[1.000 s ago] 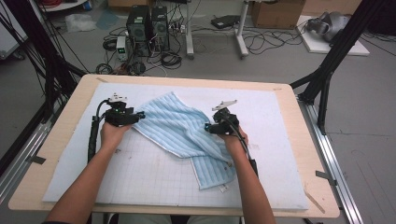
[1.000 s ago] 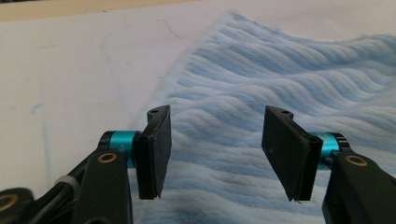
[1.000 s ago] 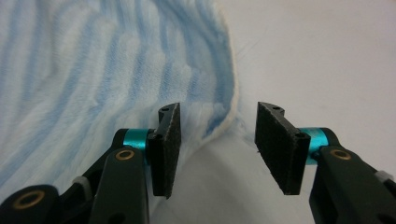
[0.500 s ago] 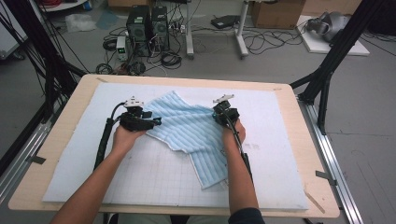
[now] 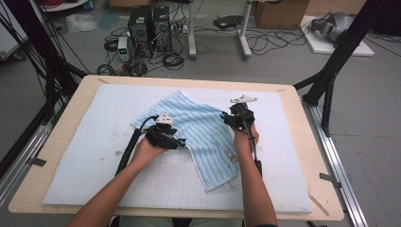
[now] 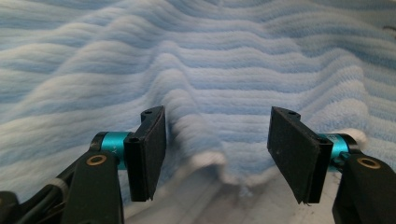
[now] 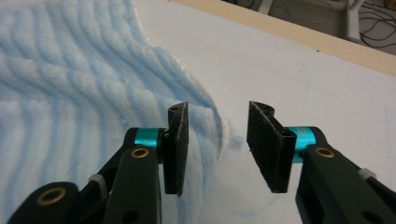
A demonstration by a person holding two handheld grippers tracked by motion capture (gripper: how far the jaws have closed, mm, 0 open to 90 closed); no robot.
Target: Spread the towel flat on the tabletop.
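High view: striped towel (image 5: 198,132) lies rumpled mid-table on white mat (image 5: 85,142), folded flap toward near edge. Left gripper (image 5: 178,142) at towel's left side, right gripper (image 5: 226,118) at its right edge.
Left gripper view: jaws spread wide, towel (image 6: 196,60) edge fold between them, ungripped.
Right gripper view: jaws spread, towel (image 7: 70,93) hem in gap, touching left pad.

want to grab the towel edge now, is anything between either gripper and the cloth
Nothing visible. The left gripper is open with the blue striped towel hem right between its jaws; the right gripper is open at the towel's edge.
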